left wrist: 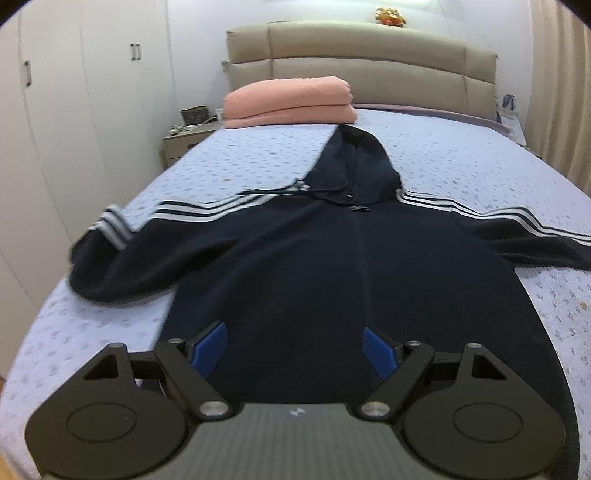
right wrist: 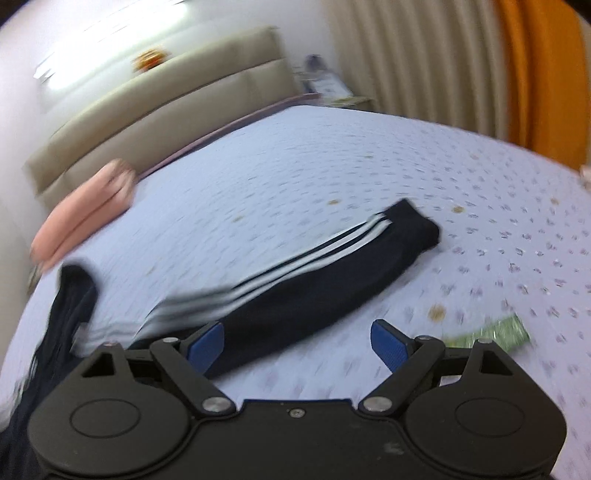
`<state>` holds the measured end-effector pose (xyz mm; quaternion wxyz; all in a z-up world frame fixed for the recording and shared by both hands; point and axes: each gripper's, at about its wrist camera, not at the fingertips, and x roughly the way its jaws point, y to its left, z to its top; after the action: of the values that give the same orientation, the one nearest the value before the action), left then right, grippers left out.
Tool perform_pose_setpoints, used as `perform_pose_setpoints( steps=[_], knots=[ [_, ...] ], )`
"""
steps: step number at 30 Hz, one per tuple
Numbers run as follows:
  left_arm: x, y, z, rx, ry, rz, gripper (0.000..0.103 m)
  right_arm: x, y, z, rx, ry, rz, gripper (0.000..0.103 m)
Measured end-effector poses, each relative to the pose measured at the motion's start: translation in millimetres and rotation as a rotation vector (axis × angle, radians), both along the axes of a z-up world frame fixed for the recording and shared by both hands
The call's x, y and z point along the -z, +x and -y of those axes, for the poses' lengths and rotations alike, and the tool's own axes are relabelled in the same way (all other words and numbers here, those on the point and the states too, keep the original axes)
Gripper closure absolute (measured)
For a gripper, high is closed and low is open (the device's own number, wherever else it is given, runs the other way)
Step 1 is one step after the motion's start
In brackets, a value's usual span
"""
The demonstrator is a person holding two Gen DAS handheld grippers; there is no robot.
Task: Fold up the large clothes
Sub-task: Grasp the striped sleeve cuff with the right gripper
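Both empty and wide open: left hand-held gripper over the hoodie, sleeve at twelve o'clock of the right hand-held gripper.

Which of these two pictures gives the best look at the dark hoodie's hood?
The left wrist view: the hoodie lies spread flat and its hood shows whole, pointing at the pink folded blanket. The right wrist view is blurred and shows mainly one striped sleeve.

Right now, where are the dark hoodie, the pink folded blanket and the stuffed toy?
dark hoodie (left wrist: 314,266): left wrist view, on its chest.
pink folded blanket (left wrist: 290,101): left wrist view, on its front face.
stuffed toy (left wrist: 389,16): left wrist view, on its body.
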<state>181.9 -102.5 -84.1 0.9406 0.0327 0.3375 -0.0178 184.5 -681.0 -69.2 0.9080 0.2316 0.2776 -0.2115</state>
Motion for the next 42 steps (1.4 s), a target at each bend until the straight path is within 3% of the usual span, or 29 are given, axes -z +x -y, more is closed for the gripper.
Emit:
perform_pose_setpoints(
  steps=[5, 13, 16, 17, 19, 20, 21, 24, 29, 36, 42],
  knots=[
    [33.1, 25.6, 31.1, 0.023, 0.0, -0.021, 0.021, 34.3, 44.8, 94.1, 0.177, 0.119, 0.014, 0.007],
    [66.1, 40.9, 47.8, 0.048, 0.009, -0.058, 0.021, 77.5, 86.3, 138.5, 0.306, 0.188, -0.024, 0.008],
    [76.8, 43.1, 48.8, 0.044, 0.02, -0.086, 0.021, 89.4, 99.5, 146.2, 0.329, 0.19, -0.043, 0.017],
    [79.7, 44.2, 49.0, 0.043, 0.02, -0.094, 0.021, 89.7, 103.6, 143.0, 0.325, 0.157, -0.055, 0.023],
    [84.9, 45.9, 48.0, 0.041, 0.018, -0.109, 0.021, 87.9, 113.7, 132.2, 0.306, 0.066, -0.097, 0.053],
    [86.5, 46.3, 47.6, 0.04, 0.015, -0.112, 0.021, 87.1, 116.9, 127.8, 0.301, 0.031, -0.113, 0.075],
    [87.6, 46.6, 47.3, 0.04, 0.012, -0.112, 0.021, 85.6, 118.1, 123.3, 0.296, 0.009, -0.115, 0.081],
    [88.2, 44.8, 44.5, 0.044, 0.004, -0.11, 0.021, 71.7, 116.1, 103.5, 0.276, -0.083, -0.083, 0.088],
    [75.3, 45.6, 33.5, 0.055, -0.01, -0.061, 0.021, 26.3, 116.1, 22.5, 0.128, -0.298, -0.026, 0.088],
    [46.4, 69.0, -8.7, 0.028, -0.071, -0.008, 0.027, -33.8, 125.5, -191.0, -0.323, -0.49, 0.093, 0.088],
    [28.8, 84.3, -54.6, -0.031, -0.071, 0.064, 0.026, -39.2, 139.1, -356.9, -0.611, -0.396, 0.18, 0.088]
  ],
)
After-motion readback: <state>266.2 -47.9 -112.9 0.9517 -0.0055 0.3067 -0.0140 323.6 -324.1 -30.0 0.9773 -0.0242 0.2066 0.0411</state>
